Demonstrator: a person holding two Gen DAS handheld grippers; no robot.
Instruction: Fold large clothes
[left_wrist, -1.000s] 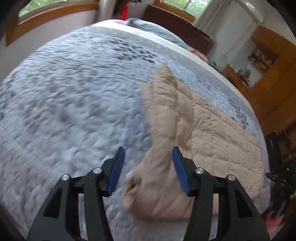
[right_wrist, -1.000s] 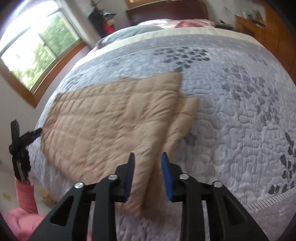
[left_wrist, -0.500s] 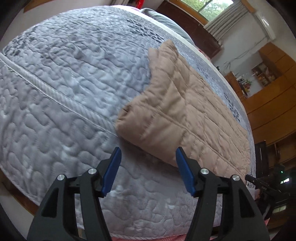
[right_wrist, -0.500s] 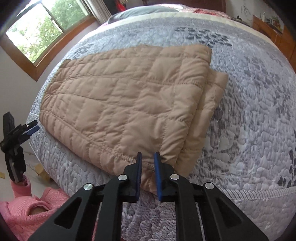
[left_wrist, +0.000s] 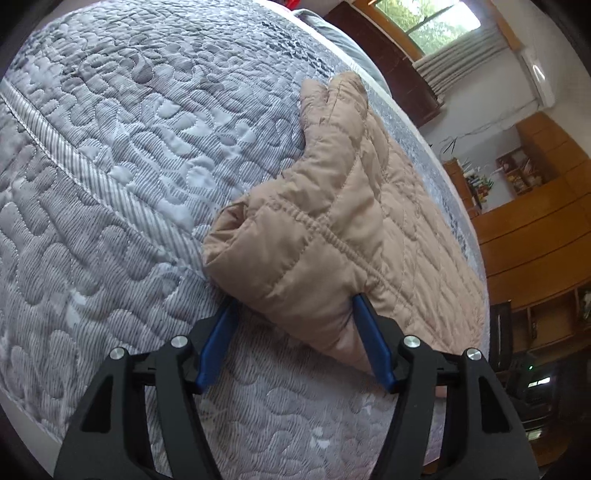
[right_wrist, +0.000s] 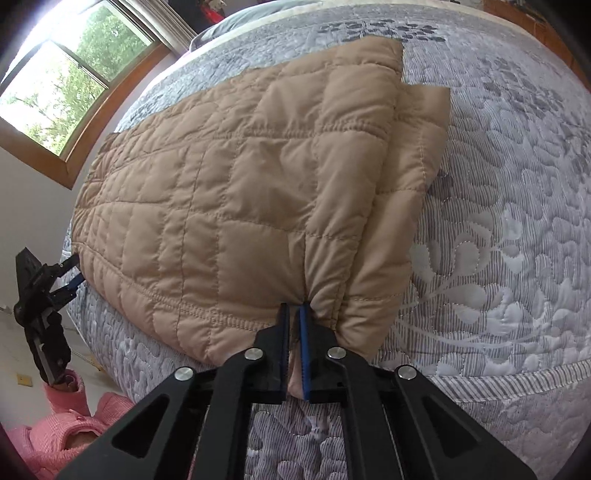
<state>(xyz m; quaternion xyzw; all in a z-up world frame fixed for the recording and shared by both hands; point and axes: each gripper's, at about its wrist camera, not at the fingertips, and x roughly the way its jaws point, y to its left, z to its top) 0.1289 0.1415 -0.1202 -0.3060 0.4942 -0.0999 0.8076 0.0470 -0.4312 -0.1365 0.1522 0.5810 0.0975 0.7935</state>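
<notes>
A tan quilted padded jacket (right_wrist: 236, 192) lies folded lengthwise on a grey quilted bed (right_wrist: 517, 229). My right gripper (right_wrist: 293, 314) is shut on the jacket's near folded edge, which bunches between its blue pads. In the left wrist view the jacket's (left_wrist: 332, 229) other end shows its rolled corner. My left gripper (left_wrist: 295, 306) is open, its jaws straddling that corner, the blue pads (left_wrist: 369, 332) close beside the fabric. The left gripper (right_wrist: 64, 277) also shows in the right wrist view at the jacket's far left end.
The bed's near edge with a striped piping seam (left_wrist: 74, 162) runs below both grippers. Pink clothing (right_wrist: 66, 435) lies on the floor at lower left. A window (right_wrist: 66, 74) is at left; wooden cabinets (left_wrist: 535, 221) stand beyond the bed.
Both grippers have moved in to the jacket's near edge. The right gripper has closed on the fold. The left gripper now straddles the corner, still open.
</notes>
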